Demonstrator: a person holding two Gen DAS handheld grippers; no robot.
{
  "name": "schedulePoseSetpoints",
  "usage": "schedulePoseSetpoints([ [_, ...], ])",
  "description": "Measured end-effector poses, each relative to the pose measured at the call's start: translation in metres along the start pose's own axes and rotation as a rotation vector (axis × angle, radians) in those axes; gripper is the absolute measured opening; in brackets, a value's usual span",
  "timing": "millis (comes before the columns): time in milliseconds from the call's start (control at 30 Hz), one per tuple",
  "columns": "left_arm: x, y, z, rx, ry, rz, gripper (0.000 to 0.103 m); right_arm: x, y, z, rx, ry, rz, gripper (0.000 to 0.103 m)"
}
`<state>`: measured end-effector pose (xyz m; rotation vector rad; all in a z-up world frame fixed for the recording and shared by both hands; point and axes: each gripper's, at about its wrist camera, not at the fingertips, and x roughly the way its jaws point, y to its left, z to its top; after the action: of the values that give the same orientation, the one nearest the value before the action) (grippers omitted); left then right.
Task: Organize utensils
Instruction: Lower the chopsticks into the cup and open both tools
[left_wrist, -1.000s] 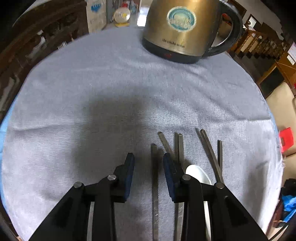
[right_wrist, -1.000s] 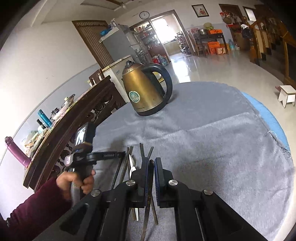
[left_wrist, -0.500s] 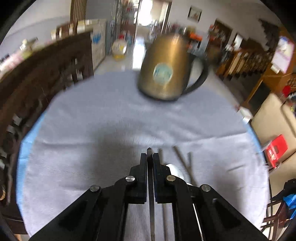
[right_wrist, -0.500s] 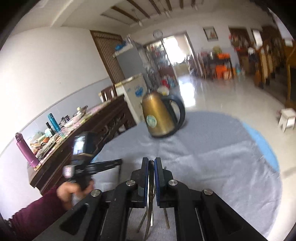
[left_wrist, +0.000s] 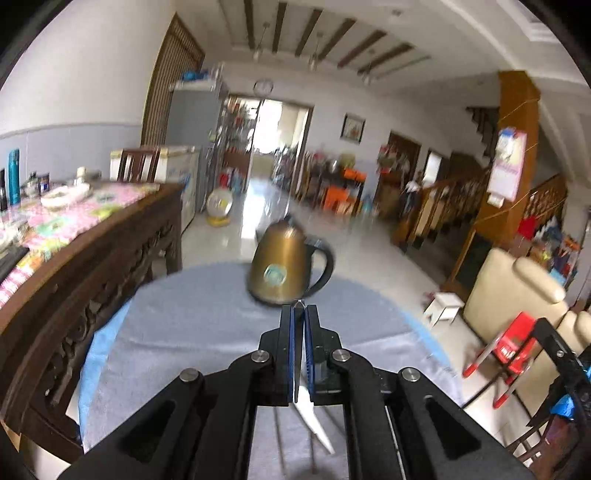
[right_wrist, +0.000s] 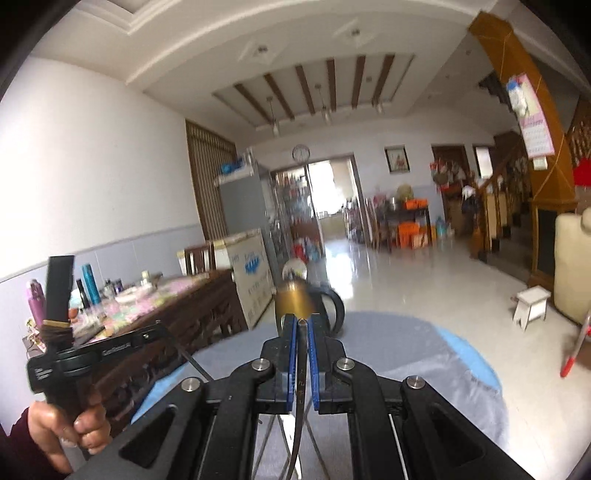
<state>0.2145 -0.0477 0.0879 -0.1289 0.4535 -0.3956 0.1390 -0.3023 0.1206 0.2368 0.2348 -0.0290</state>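
Two utensils are being held at once. In the left wrist view the left gripper (left_wrist: 298, 308) is clamped shut on a thin metal chopstick (left_wrist: 295, 373), whose tip just peeps out past the blue pads (left_wrist: 310, 354) and whose length runs back along the fingers toward the camera. The long axis is thus laid along the gripper's own line, pointing toward the brass kettle (left_wrist: 284, 266) at the far edge of the table. The right gripper (right_wrist: 301, 321) is likewise closed on a dark, slim utensil (right_wrist: 300, 369), its pointed end showing at the fingertips, its shaft curving down and back beneath the jaws. Both pieces are carried clear above the grey cloth (left_wrist: 192, 317) of the round table. More cutlery is glimpsed on the cloth near the table's near edge: a white spoon (left_wrist: 314, 421) and thin metal sticks, blurred. No holder or tray is seen. The sorting is judged barely begun: two items picked, none yet placed, several left lying
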Motion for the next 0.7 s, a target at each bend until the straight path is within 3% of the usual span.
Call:
schedulePoseSetpoints([
  [133,-0.03,-0.011,0.008,0.004,-0.044,-0.045,0.005,-0.021,0.012,0.014,-0.007,-0.046,0.023,0.007],
  [333,-0.059,-0.019,0.001,0.006,-0.059,-0.112,0.005,-0.03,0.031,0.009,-0.027,-0.02,0.063,0.007],
  [500,-0.051,-0.025,-0.029,0.03,0.004,-0.104,0.005,-0.018,0.04,-0.022,-0.038,0.069,0.085,0.007],
  [700,-0.035,-0.013,-0.058,-0.021,0.108,-0.094,0.005,-0.008,0.035,-0.052,-0.042,0.181,0.108,0.008],
])
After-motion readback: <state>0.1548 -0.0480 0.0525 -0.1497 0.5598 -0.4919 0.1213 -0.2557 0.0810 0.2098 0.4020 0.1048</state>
